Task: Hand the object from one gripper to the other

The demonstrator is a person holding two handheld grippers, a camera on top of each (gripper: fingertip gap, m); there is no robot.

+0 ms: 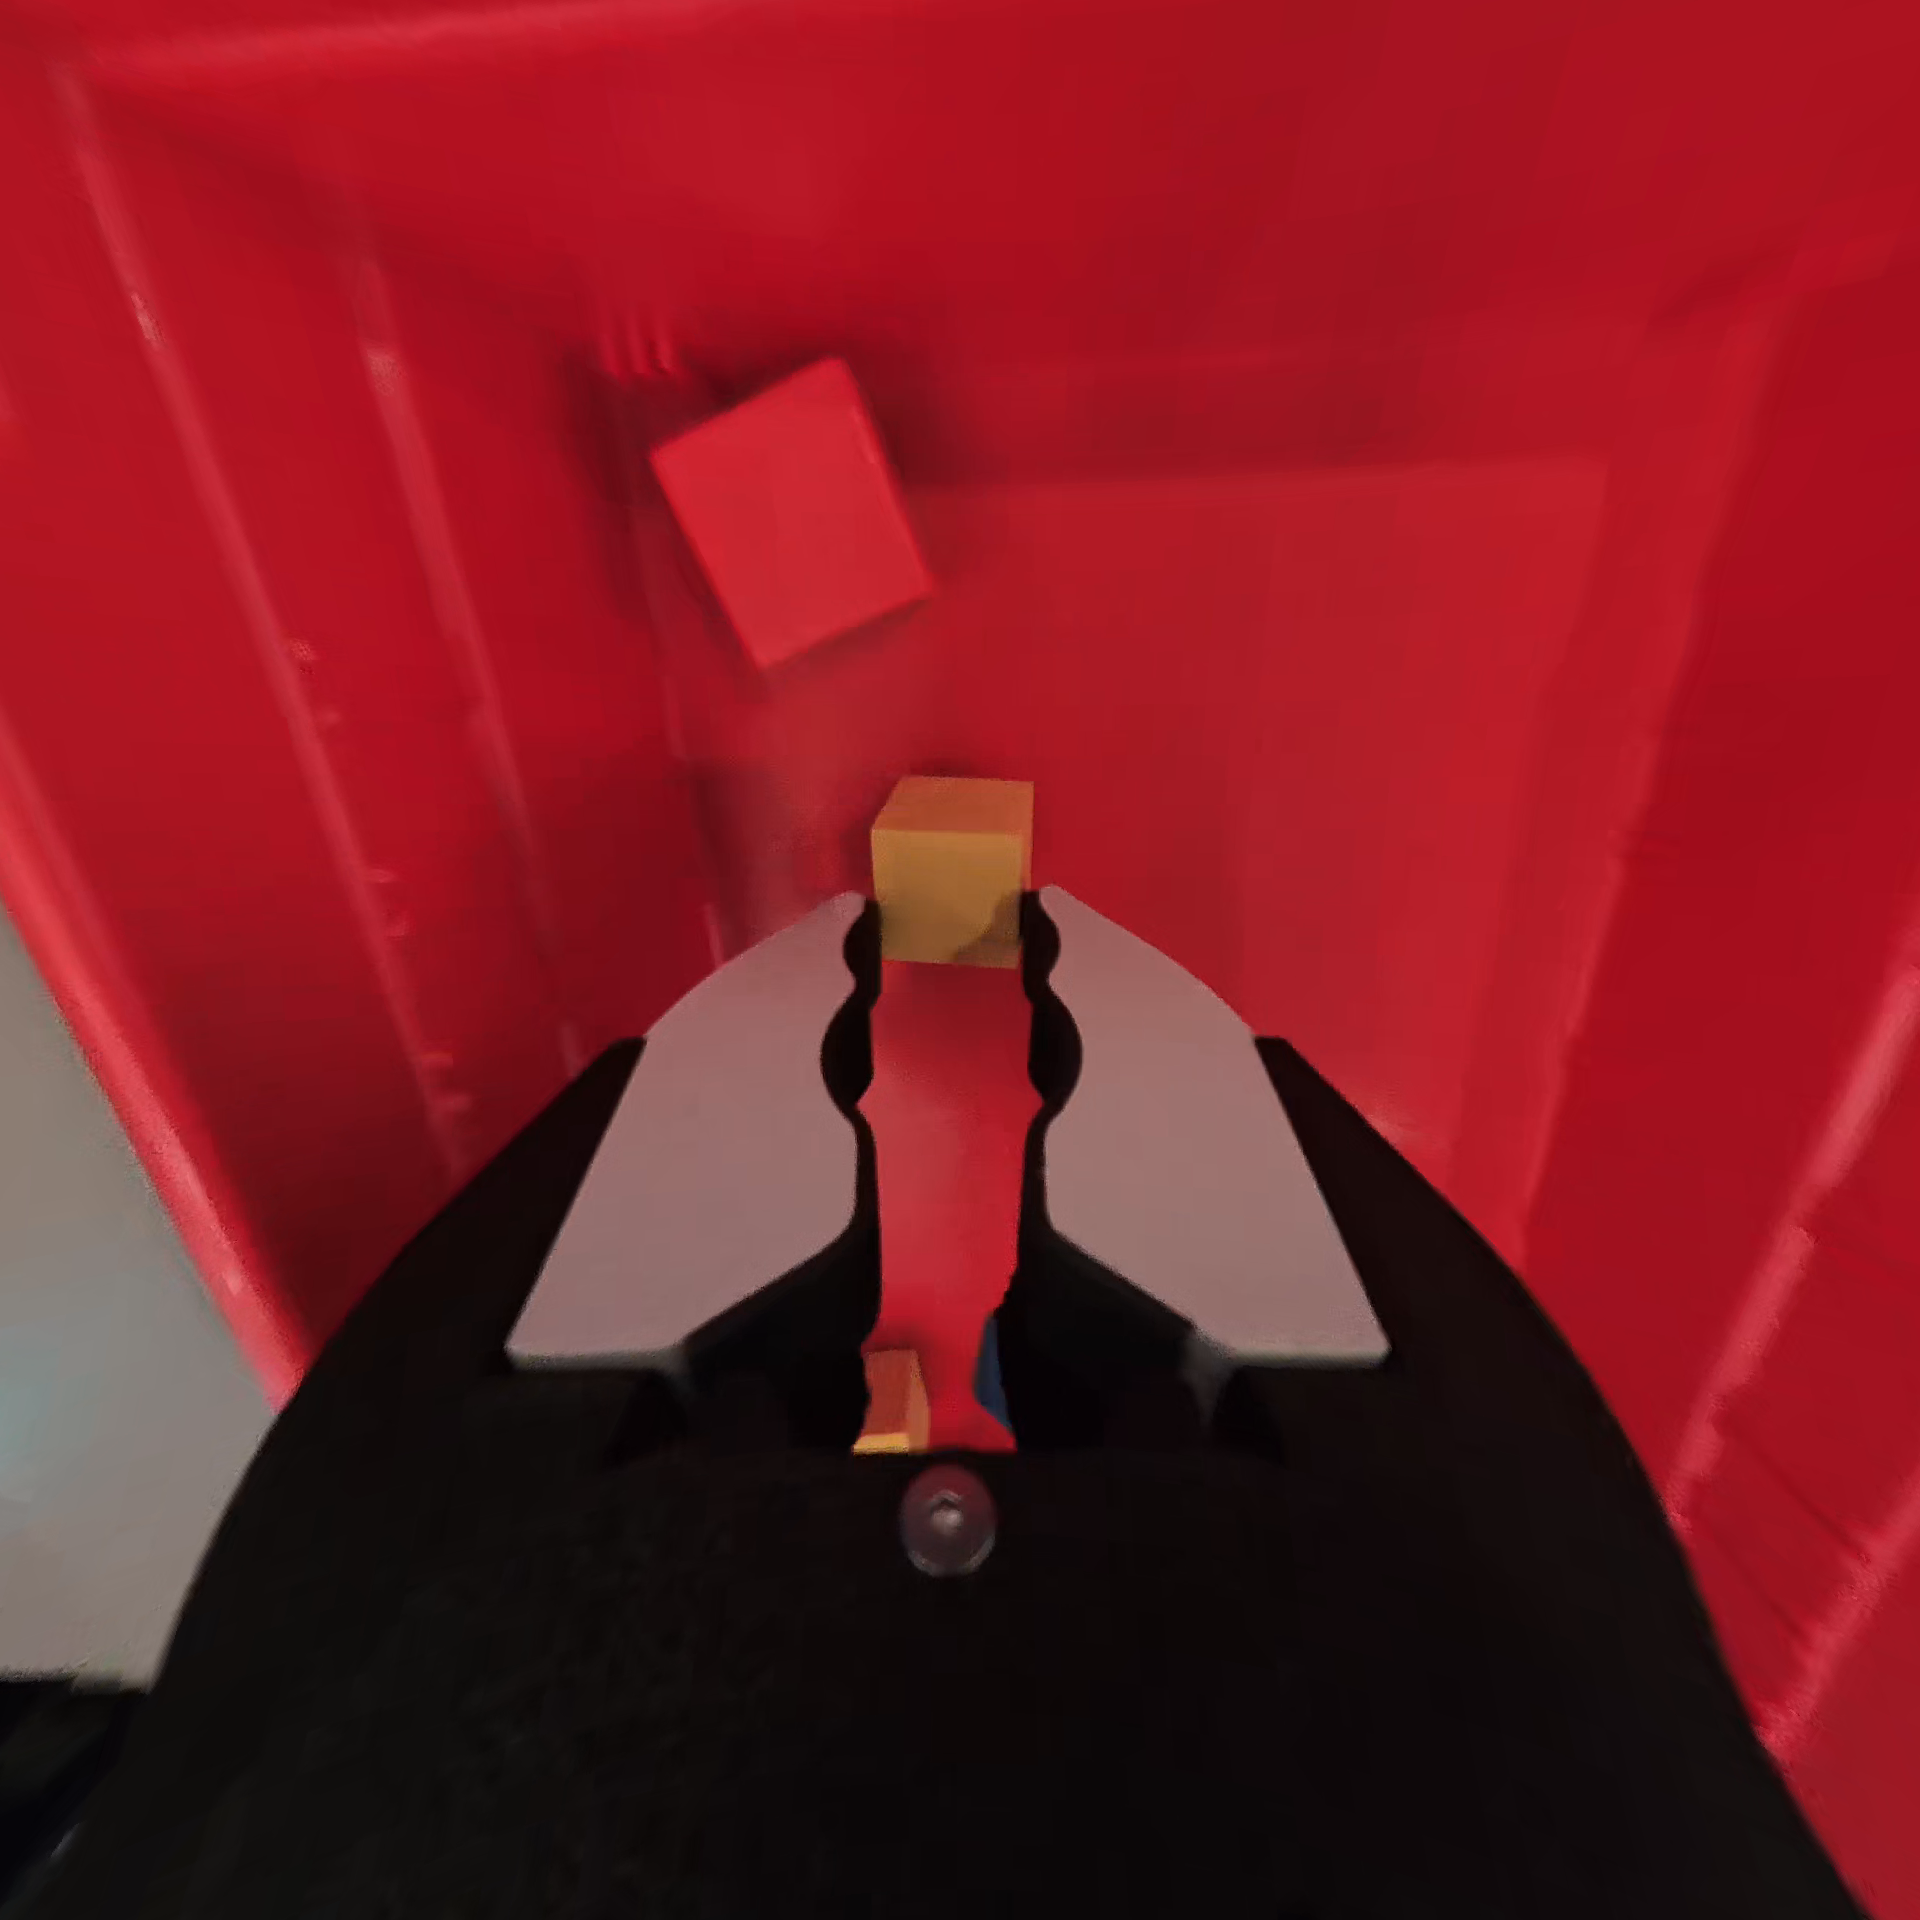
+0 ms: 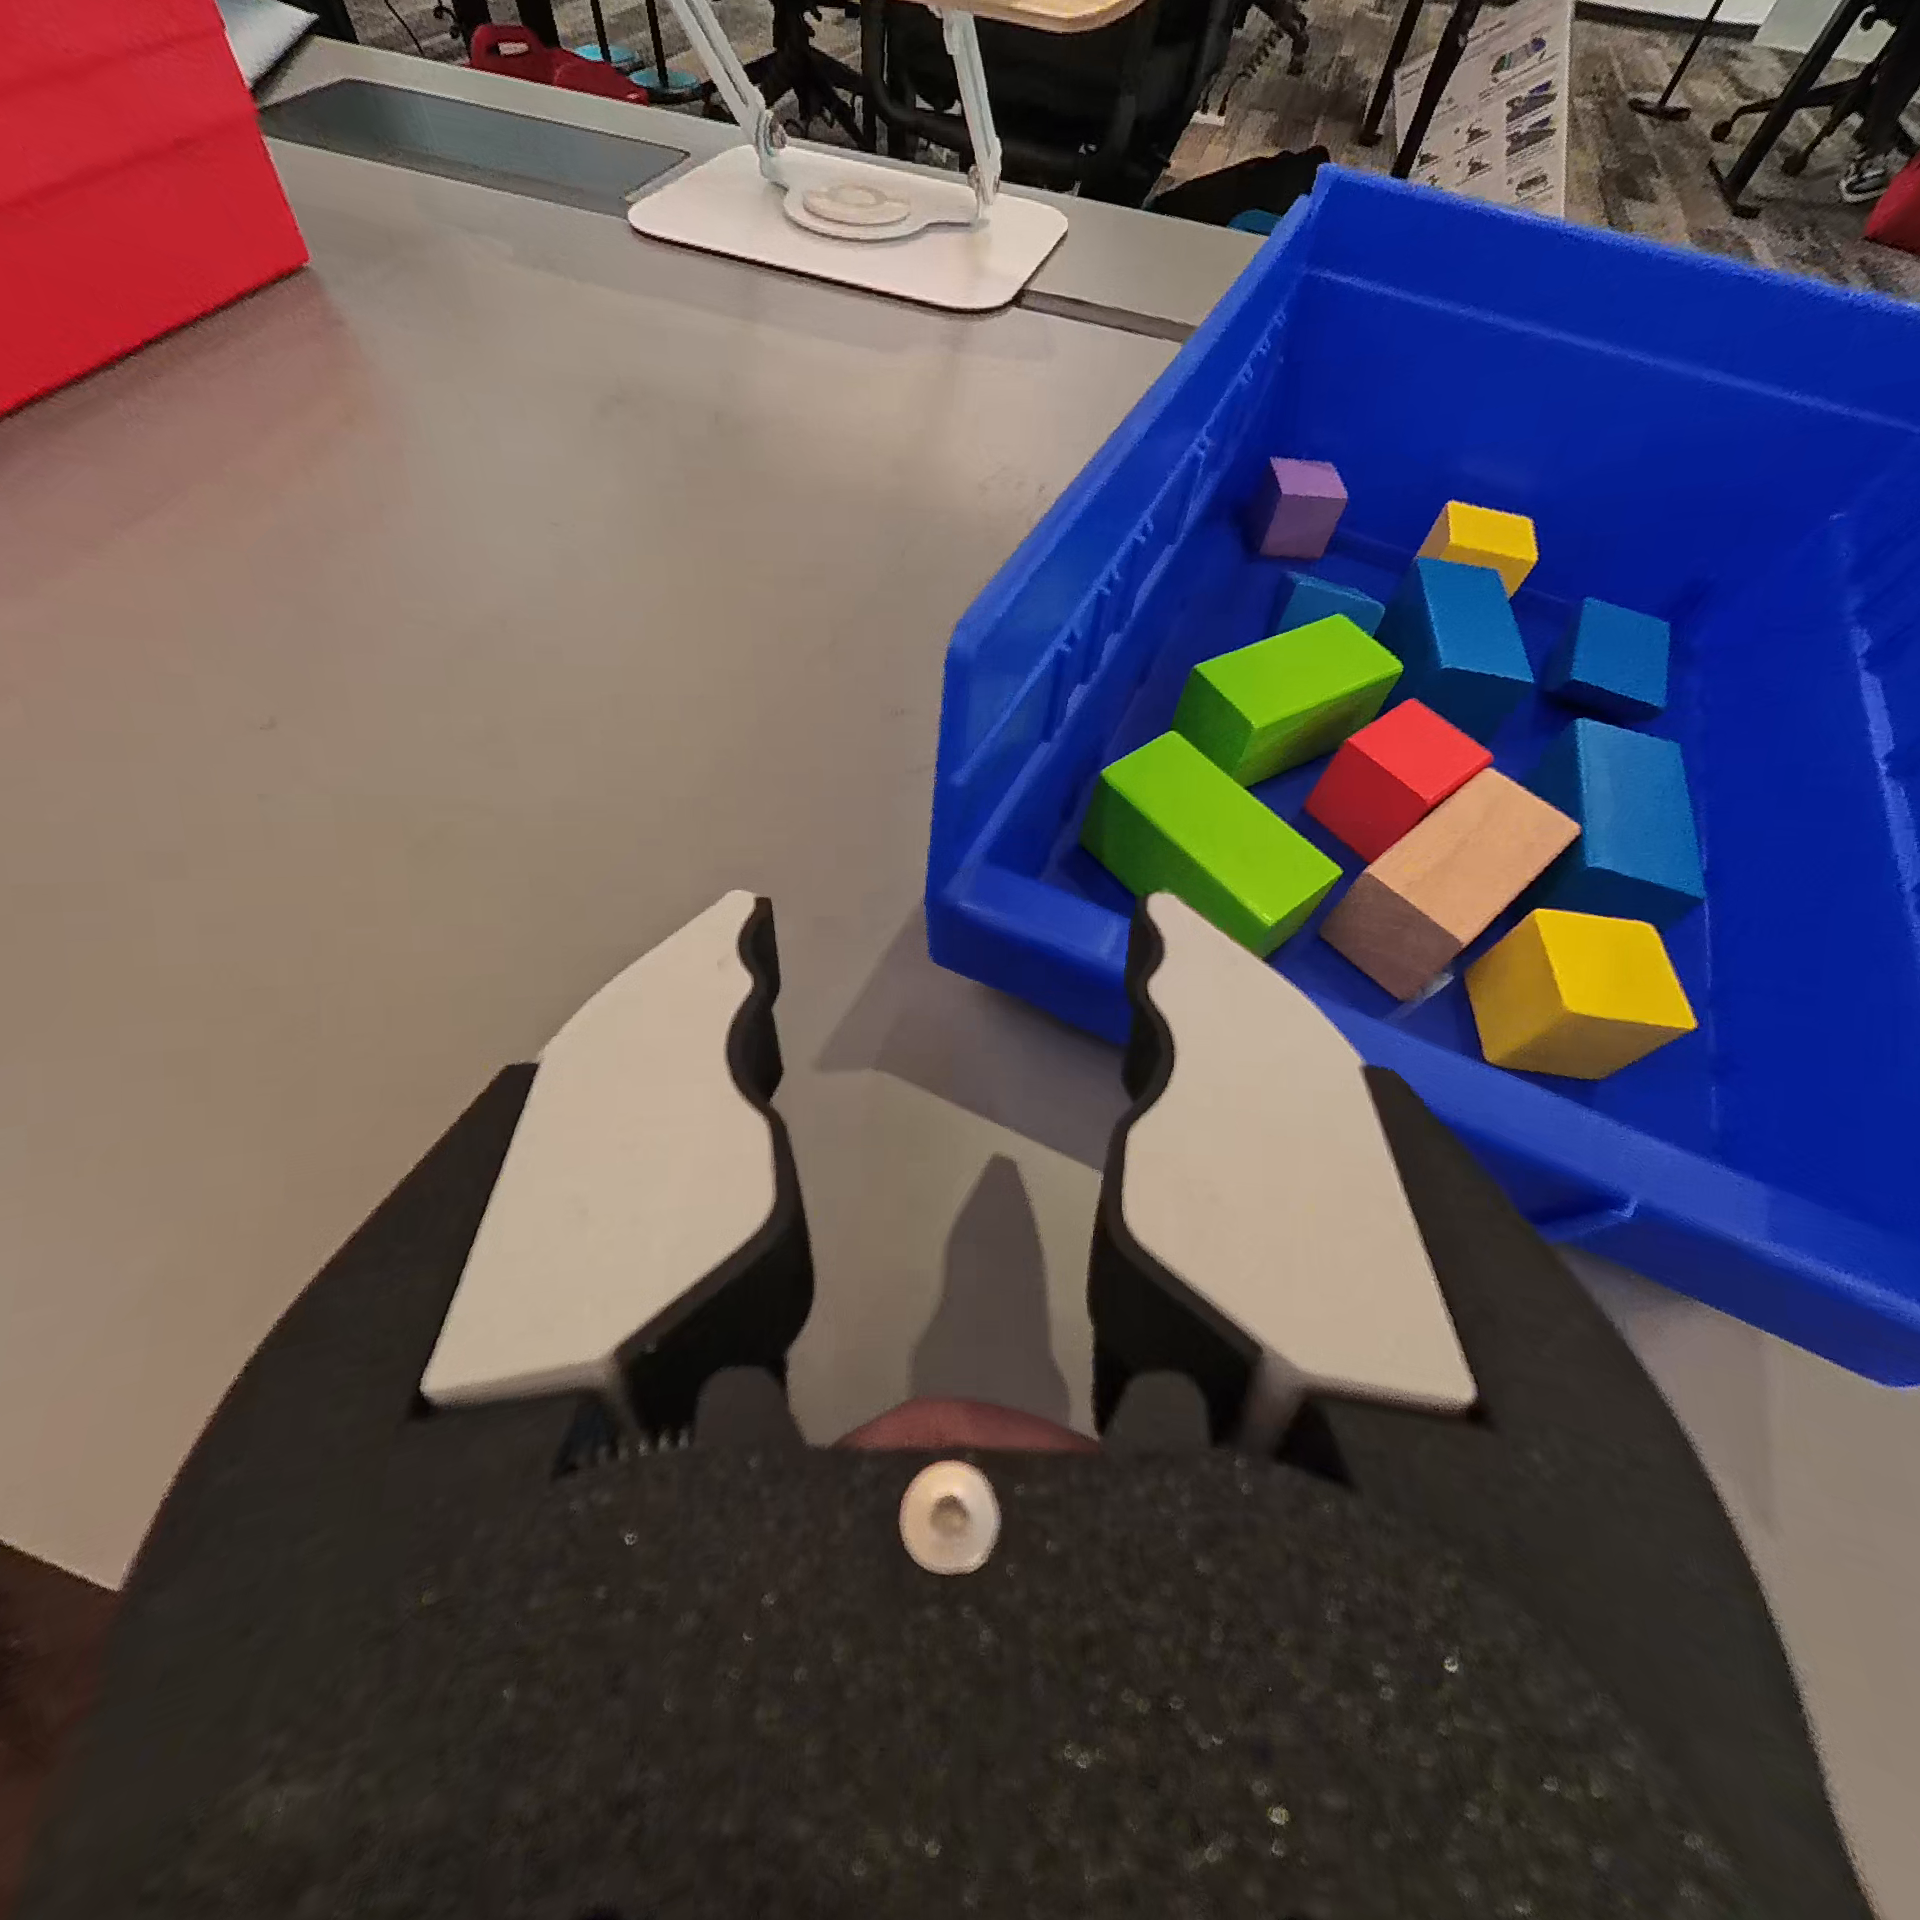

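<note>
In the left wrist view my left gripper reaches into a red bin. Its fingertips pinch the lower part of a small yellow cube. A red cube lies on the bin floor beyond it. Another yellow block and a bit of a blue one show low between the fingers. In the right wrist view my right gripper is open and empty above the grey table, just left of a blue bin.
The blue bin holds several coloured blocks, among them two green ones, a red one and a large yellow one. The red bin's wall stands far left. A white stand base sits at the table's far edge.
</note>
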